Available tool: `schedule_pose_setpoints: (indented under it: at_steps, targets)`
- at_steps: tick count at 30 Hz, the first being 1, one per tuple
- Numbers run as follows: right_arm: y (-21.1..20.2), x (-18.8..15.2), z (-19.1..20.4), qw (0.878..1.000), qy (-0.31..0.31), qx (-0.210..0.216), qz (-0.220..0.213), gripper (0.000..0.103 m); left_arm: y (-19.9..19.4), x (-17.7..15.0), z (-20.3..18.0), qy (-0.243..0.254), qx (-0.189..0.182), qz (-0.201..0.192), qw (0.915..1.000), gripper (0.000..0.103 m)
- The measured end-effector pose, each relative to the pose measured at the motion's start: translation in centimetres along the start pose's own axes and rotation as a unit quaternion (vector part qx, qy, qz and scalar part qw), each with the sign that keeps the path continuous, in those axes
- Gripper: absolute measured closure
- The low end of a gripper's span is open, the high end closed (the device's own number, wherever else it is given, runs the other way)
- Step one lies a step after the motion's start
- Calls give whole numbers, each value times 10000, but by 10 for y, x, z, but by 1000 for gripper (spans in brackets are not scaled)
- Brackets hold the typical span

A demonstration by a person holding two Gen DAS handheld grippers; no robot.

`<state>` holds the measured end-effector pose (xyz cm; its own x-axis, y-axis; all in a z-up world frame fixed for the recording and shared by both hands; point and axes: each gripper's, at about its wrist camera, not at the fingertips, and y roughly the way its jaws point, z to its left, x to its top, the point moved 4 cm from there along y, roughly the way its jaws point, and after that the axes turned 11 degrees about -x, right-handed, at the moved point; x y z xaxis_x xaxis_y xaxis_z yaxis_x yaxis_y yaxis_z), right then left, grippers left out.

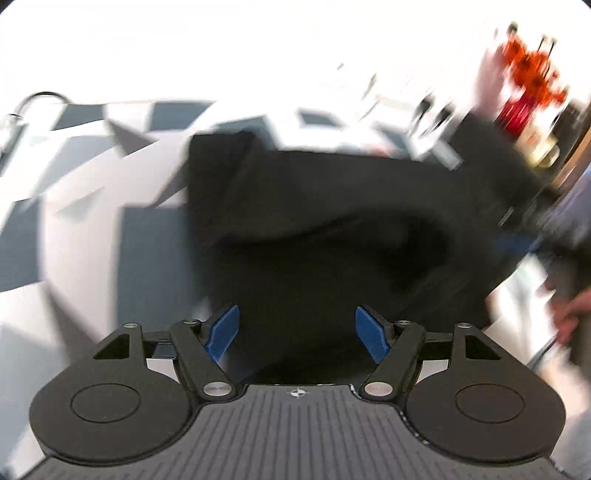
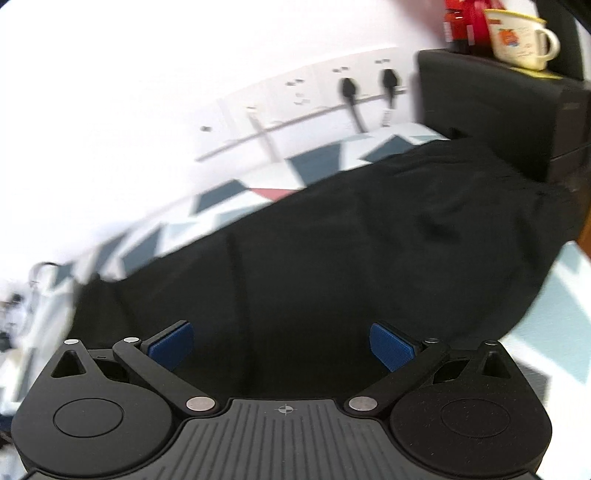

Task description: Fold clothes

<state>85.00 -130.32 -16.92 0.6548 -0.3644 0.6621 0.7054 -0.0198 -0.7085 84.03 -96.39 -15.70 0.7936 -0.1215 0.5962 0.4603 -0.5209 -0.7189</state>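
A black garment (image 1: 332,229) lies rumpled on a tablecloth (image 1: 85,229) with grey, white and blue triangles. It also shows in the right wrist view (image 2: 351,258), spread long across the cloth (image 2: 554,325). My left gripper (image 1: 297,332) is open over the garment's near edge, blue pads (image 1: 223,332) apart with nothing between them. My right gripper (image 2: 282,350) is open too, blue pads (image 2: 391,349) wide apart above the black fabric. Both views are blurred.
A black box (image 2: 498,110) stands at the table's far right, with a cream mug (image 2: 517,37) and red bottle (image 2: 461,22) on top. A white wall with plugged sockets (image 2: 369,88) is behind. Red blurred items (image 1: 528,81) and a person's hand (image 1: 569,314) at right.
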Motion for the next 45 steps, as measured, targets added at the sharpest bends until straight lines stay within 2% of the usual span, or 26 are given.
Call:
schedule_pose_setpoints:
  at_steps: [2,4,7,11,12,13,15,17,20,21,23,24,28,32,33,35,38,40,42,44,45]
  targets:
    - [-5,-4,21,9988,-312,373,24,1,-1,-14,2,239,122,32,9996,32]
    - [-7,-11,43,9956,-756,542,97,1,1,-23,3,336,160,74,9993,32]
    - [-4,-27,71,9893,-1347,512,212,1,12,-31,1,436,221,67,9988,32]
    - [6,-37,97,9819,-1869,314,-2,1,23,-29,1,912,671,-31,9936,32]
    - [11,-36,102,9818,-1891,188,-17,4,26,-30,2,1029,777,1,9916,33]
    - [17,-35,104,9823,-1873,29,12,12,27,-30,3,1107,832,-4,9904,33]
    - [26,-28,103,9863,-1610,-316,166,75,24,-30,9,1126,831,-68,9901,35]
    - [27,-22,82,9952,-813,-410,363,94,20,-29,17,970,801,-70,9920,36]
    - [25,-15,47,9956,481,-464,655,95,16,-29,32,571,647,-78,9962,35]
    - [23,-17,39,9935,696,-511,745,93,15,-30,38,383,558,-82,9977,34]
    - [20,-30,31,9916,608,-682,914,89,14,-29,42,277,533,-103,9981,34]
    - [17,-35,28,9911,564,-753,941,75,14,-29,41,319,556,-109,9979,34]
    - [4,-42,28,9920,287,-994,721,67,12,-30,39,463,578,-125,9972,34]
    - [-6,-31,56,9871,-748,-1399,221,54,10,-29,42,487,626,-143,9967,34]
    - [-9,-29,65,9835,-1051,-1470,78,43,10,-29,43,460,634,-148,9968,34]
    - [-14,-26,87,9731,-1745,-1488,-234,33,10,-29,45,405,649,-157,9969,34]
    - [-11,-39,124,9503,-2855,-1171,-411,17,9,-30,47,323,671,-172,9971,34]
    - [-5,-56,148,9263,-3615,-948,-485,17,9,-30,48,272,690,-183,9971,34]
    - [2,-74,172,8967,-4335,-687,-575,18,9,-31,48,234,719,-202,9969,34]
    - [7,-88,190,8723,-4823,-436,-675,18,8,-32,47,219,748,-215,9967,34]
    - [11,-93,197,8625,-4998,-346,-717,25,8,-32,47,215,762,-221,9966,34]
